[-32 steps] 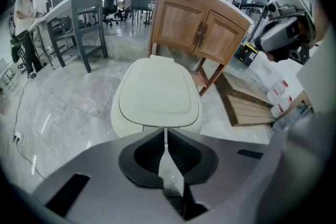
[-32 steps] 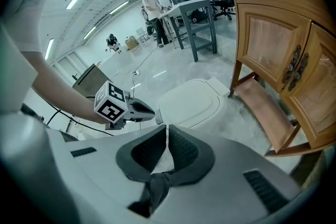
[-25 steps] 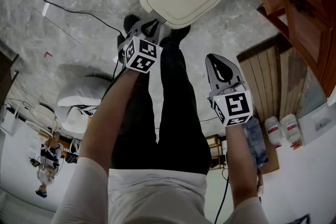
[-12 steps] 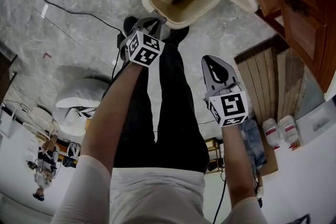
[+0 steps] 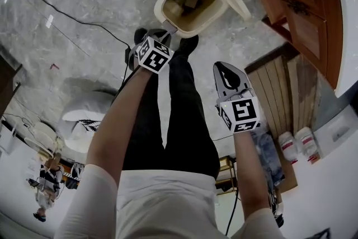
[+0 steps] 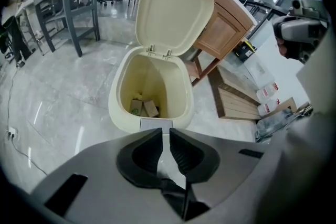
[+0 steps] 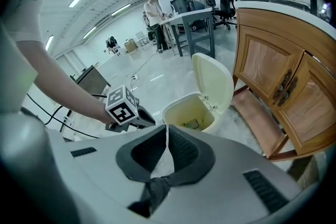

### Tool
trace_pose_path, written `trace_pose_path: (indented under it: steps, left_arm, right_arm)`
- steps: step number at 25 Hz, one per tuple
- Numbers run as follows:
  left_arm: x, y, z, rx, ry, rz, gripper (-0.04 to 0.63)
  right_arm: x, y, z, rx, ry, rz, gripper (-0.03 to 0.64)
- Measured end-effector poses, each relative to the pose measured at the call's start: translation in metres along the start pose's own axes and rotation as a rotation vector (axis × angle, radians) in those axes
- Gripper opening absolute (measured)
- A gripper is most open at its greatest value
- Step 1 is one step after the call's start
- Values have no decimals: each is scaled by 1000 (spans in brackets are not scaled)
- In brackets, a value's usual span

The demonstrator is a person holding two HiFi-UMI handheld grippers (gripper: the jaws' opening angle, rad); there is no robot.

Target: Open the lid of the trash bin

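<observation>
**Jaw state.** The left gripper (image 6: 165, 132) has its jaws drawn almost together. A narrow slit shows between the pads, and nothing is held. The right gripper (image 7: 166, 131) has its jaws together with the tips meeting, and nothing is held.

**Ahead of the left jaws.** A grey panel (image 6: 155, 124) lies just beyond the tips, set in the near rim of the trash bin (image 6: 114, 99). No view shows whether the tips touch the panel. The opening of the bin runs straight away from the jaws, so its long axis is in line with the left gripper. The lid (image 6: 173, 13) stands upright at the far rim, hinged there, with its inner face turned towards the jaws. The opening is uncovered, and small cartons (image 6: 144, 107) lie at the bottom.

**Ahead of the right jaws.** The bin lies forward and well apart. The left gripper sits forward and to the left, close to the bin's near rim.

**Surroundings.** A wooden cabinet (image 6: 226, 29) stands to the right of the raised lid and near it.

**Assessment.** The lid is up, so the task appears complete. The left gripper is the nearer of the two. Any further move would fall to it and would run along the bin's long axis.
</observation>
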State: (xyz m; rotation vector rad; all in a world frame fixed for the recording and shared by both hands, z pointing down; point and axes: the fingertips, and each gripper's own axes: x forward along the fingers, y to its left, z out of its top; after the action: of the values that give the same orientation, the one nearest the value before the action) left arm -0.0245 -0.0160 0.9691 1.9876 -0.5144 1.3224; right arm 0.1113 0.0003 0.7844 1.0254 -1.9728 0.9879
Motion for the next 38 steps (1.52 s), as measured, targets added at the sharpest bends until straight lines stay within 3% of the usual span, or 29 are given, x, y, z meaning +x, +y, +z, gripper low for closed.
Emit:
trace_pose_path:
  steps: [15,22,32,38]
  left_arm:
    - [-119,3,47,40,-80,-6,46]
    - [-186,1,66,65,-108,-2,46]
    - [-293,-19,102,29,-301,-3,44]
    - [-362,-26,123,10,-441,40,44]
  right_arm:
    - [-61,14,62,11,-68,-85,35]
    - [-100,17,92,100,-135,-87,35]
    - [-155,29,127,57,-184,-108,35]
    - [-185,30,148,64,-228,-177,35]
